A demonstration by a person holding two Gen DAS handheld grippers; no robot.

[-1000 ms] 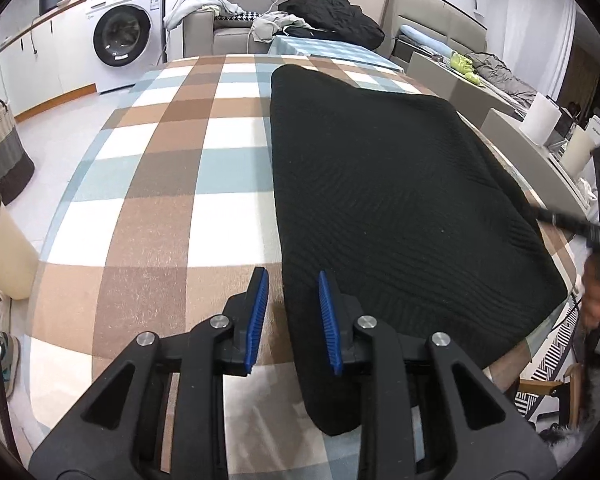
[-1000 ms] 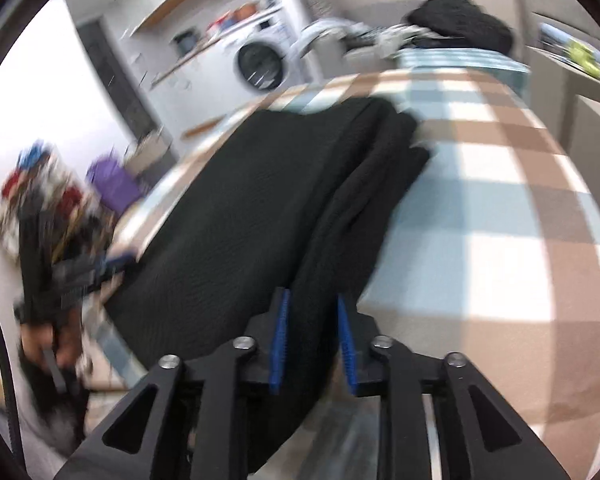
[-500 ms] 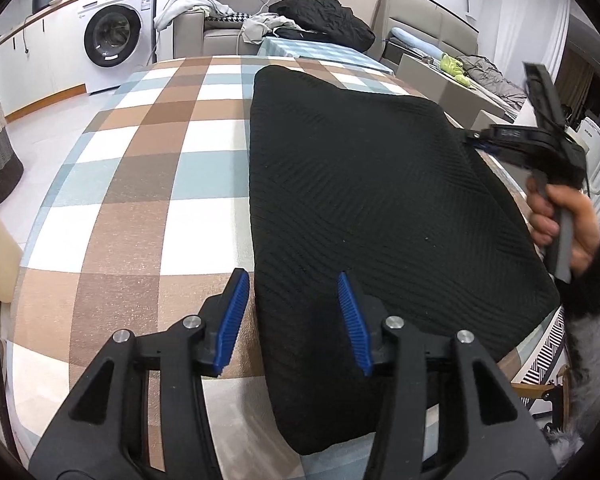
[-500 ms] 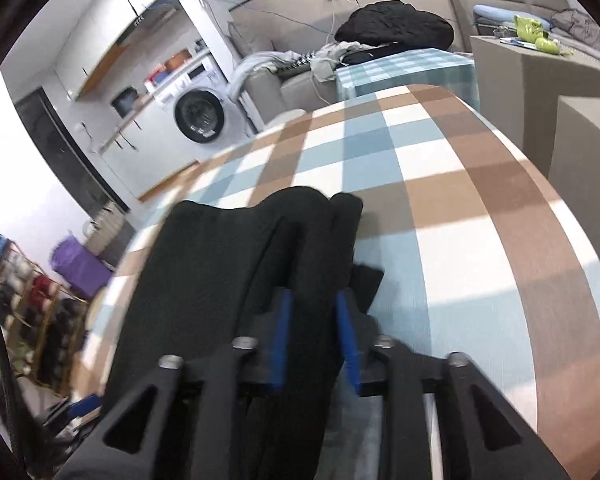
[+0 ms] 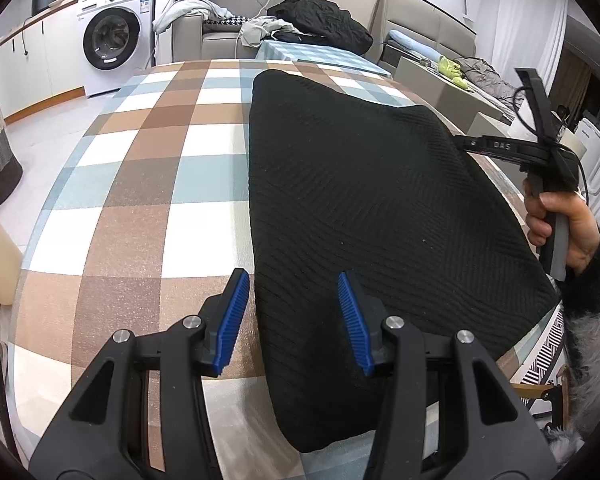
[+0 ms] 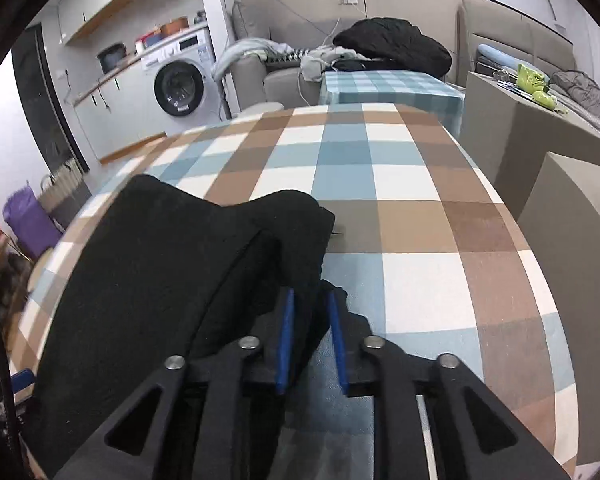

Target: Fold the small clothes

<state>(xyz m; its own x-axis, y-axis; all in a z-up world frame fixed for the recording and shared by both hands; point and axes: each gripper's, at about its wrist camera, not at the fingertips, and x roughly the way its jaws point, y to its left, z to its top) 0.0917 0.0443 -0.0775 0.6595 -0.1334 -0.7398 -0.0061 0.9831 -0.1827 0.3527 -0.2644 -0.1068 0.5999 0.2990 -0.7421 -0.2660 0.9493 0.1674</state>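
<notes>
In the left wrist view, the left gripper has its jaws released and apart, above the near edge of the table with its checked cloth. The black cloth lies flat on the table, folded to a long shape that runs away from the jaws. Its left edge passes between the two blue pads: the left pad is over the bare tablecloth just beside this edge, and the right pad is over the black fabric. Neither pad presses on the fabric. Far to the right of the jaws, a hand holds the right gripper by its handle, and its tip reaches the right edge of the black cloth. In the right wrist view, the right gripper has narrow jaws that are opening, with a fold of the black cloth between them. The fabric bunches up just ahead of the jaws and spreads to the left of them, while to the right of the jaws the table is bare. Whether the pads press on the fold, I cannot tell.
</notes>
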